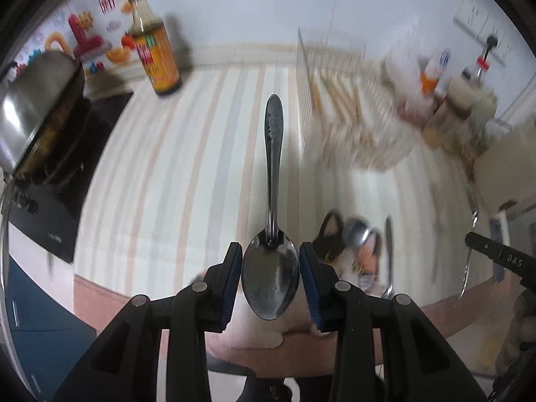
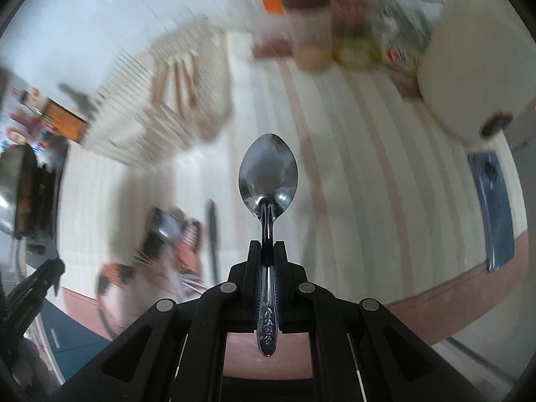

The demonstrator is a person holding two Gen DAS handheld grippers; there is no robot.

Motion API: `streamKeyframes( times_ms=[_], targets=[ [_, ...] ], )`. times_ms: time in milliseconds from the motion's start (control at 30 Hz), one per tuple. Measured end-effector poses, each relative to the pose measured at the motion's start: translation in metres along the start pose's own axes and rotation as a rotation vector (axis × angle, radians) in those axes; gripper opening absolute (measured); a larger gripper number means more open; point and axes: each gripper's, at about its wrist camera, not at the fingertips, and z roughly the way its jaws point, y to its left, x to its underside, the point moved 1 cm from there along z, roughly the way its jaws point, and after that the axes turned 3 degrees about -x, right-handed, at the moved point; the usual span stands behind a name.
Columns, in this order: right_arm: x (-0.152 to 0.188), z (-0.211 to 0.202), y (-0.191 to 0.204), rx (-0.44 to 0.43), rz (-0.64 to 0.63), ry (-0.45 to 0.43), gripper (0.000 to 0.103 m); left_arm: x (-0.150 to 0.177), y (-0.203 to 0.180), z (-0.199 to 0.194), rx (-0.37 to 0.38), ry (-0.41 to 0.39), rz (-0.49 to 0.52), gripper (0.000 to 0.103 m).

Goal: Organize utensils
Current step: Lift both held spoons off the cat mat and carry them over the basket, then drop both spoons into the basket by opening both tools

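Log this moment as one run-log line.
left gripper: shut on spoon bowl | right gripper: shut on second spoon handle | rack: chopsticks inside

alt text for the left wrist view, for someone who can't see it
The left gripper clamps a steel spoon by its bowl, handle pointing away over a striped tablecloth. A sauce bottle stands far left; a blurred white rack holds utensils at right.

Sauce bottle point(image 1: 154, 45) behind striped cloth point(image 1: 187, 174), pot point(image 1: 37, 107) left, rack point(image 1: 348, 114) right.
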Motion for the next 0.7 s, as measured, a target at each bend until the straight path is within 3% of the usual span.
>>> streamKeyframes(
  times_ms=[300, 467, 700],
  targets=[
    [-0.087, -0.026, 0.054, -0.191, -0.048, -0.088, 0.007, -0.085, -0.016, -0.050, 0.098, -0.123, -0.030, 0.032],
    [-0.139, -0.019, 0.072, -0.225, -0.065, -0.084, 0.007, -0.137, -0.036, -0.034, 0.172, -0.096, -0.039, 0.032],
    [-0.190, 0.020, 0.094, -0.201, -0.090, -0.025, 0.007, -0.181, -0.055, 0.021, 0.203, 0.003, -0.055, 0.032]
  ],
)
